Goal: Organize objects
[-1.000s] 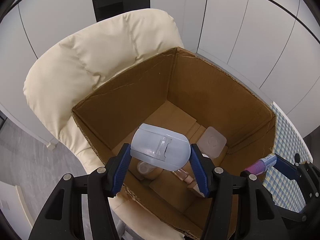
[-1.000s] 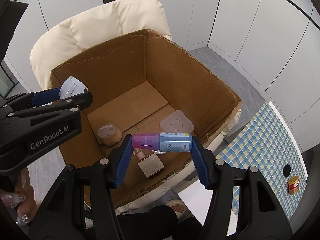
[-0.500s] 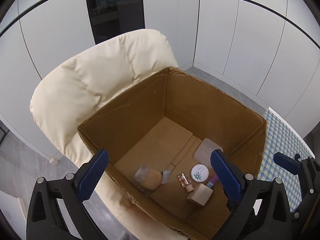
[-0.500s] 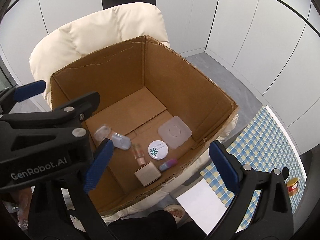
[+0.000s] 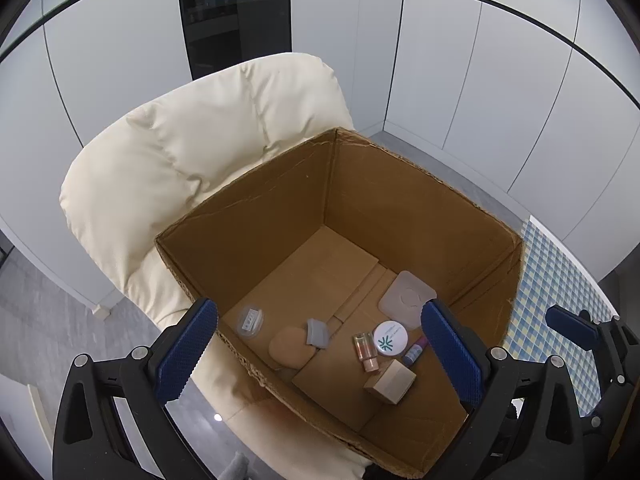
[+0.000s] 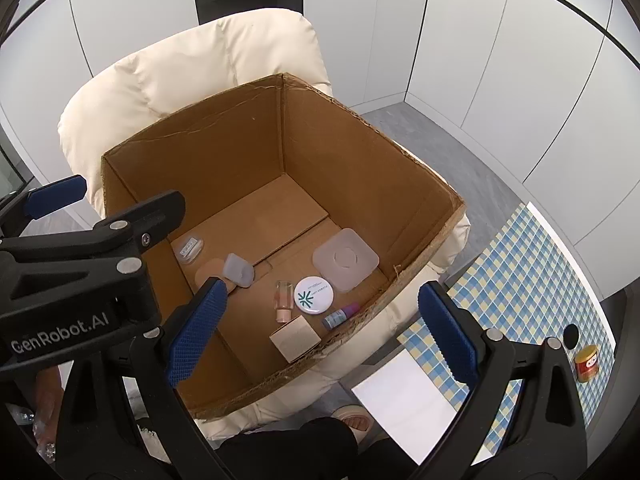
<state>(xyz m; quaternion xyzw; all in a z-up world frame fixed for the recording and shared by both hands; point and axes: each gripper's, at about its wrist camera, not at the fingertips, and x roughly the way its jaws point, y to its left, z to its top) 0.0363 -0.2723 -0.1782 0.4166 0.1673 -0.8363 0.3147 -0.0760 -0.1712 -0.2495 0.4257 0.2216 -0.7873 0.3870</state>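
We hold both grippers above an open cardboard box that sits on a cream padded chair. The left gripper has its blue fingers spread wide with nothing between them; its jaws have just been opening. The right gripper also has its fingers wide apart and empty, its jaws likewise just opened. On the box floor lie the things we are sorting: a clear lidded case near the left wall, a tan round pad with a small translucent cap resting against it, a small glass bottle with a pink cap lying on its side, a white round compact with a green mark just beside that bottle, a little blue and pink bottle lying next to the compact, a small cardboard carton near the front wall, and a square translucent lid towards the right wall. In the right wrist view, the left gripper's black frame crosses the box's left wall. To the right of the chair we see a worktop with a blue and yellow checked cloth, a white sheet at its near edge, and a small red and yellow jar standing on it. A dark trouser leg and a sandal show at the bottom.
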